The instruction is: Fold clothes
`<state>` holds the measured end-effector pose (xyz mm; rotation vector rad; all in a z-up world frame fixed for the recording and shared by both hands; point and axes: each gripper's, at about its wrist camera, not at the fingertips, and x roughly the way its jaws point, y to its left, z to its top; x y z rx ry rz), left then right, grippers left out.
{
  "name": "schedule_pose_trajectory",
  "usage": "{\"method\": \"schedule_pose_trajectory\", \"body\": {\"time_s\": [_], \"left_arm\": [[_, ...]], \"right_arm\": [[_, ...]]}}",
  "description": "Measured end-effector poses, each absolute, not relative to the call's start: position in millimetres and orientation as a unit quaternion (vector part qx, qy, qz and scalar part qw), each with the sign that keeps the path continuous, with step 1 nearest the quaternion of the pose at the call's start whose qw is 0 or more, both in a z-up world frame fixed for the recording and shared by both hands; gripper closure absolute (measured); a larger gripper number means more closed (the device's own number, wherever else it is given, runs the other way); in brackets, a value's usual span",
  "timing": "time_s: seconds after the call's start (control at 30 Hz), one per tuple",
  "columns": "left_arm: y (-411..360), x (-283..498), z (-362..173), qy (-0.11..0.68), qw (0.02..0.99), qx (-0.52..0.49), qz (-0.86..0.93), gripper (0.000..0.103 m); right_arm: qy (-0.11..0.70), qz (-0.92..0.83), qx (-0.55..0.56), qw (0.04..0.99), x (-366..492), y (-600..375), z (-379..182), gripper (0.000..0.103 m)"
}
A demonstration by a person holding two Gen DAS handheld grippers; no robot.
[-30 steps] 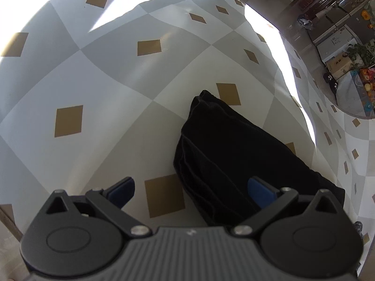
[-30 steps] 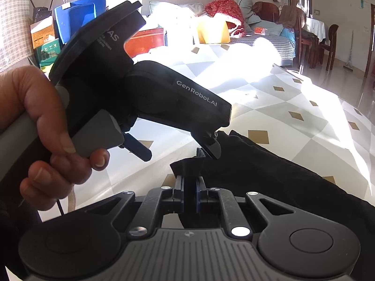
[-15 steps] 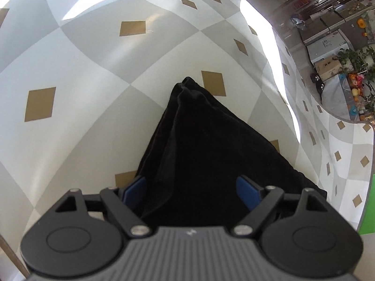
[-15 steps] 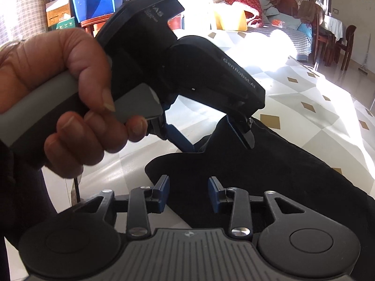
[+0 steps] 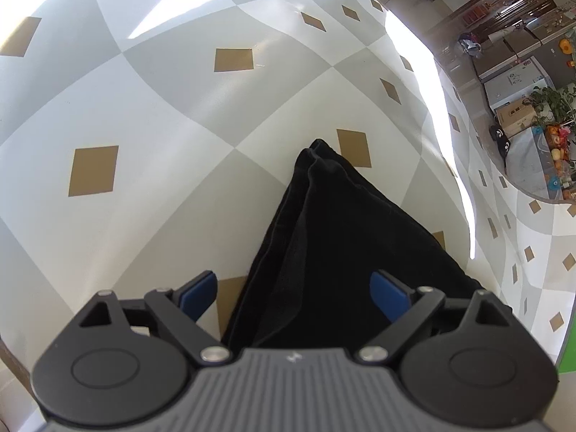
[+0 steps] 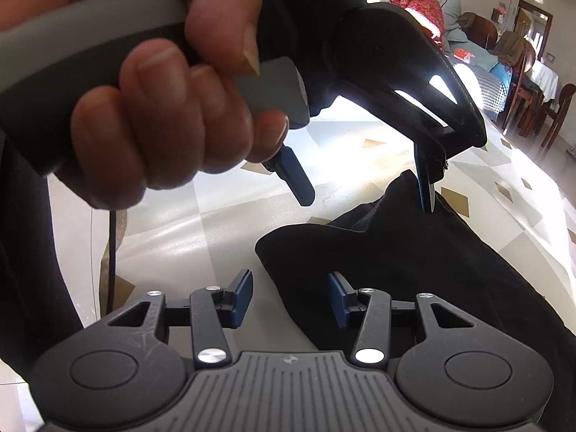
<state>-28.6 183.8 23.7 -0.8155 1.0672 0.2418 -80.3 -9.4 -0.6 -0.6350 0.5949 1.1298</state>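
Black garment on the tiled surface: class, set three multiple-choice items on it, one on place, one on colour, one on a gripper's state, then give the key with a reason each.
1. Where does the black garment lie?
A. on the tiled surface
B. on a chair
C. in a basket

2. What colour are the small diamonds in the tiles?
A. red
B. green
C. brown

3. How does the right gripper stand?
A. clamped on the garment
B. open, pads apart
C. holding a hanger

Key:
1 A, the cloth rests flat on the tiles.
2 C, each diamond is brown.
3 B, its jaws are opening, with the garment's edge between the pads and no grip.
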Motion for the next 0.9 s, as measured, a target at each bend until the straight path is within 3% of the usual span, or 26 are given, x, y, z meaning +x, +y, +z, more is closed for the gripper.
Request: {"method": "schedule_pose_trajectory", "body": {"time_s": [0.37,0.4,0.47,0.57,0.9], "left_arm": [[190,-32,23,0.496,0.772,-0.38,0.116,0.007],[190,-33,22,0.496,0.772,-0.38,0.117,0.007],[190,-32,22,0.497,0.772,-0.38,0.117,0.006],[189,-32,20,0.5,0.77,-0.379,0.114,0.005],[174,-13,6,0.524,0.755,-0.386,0.077,0.0]], "right_arm": [[0.224,0.504,-0.331,0.766,-85,-5,-12,0.06],[0.23,0.502,-0.327,0.767,-82,-4,-11,0.062],[0.241,0.498,-0.32,0.769,-76,-3,-7,0.079],[0.261,0.49,-0.286,0.781,-64,-8,0,0.092],[0.304,0.473,-0.159,0.811,-28,-39,34,0.097]]}}
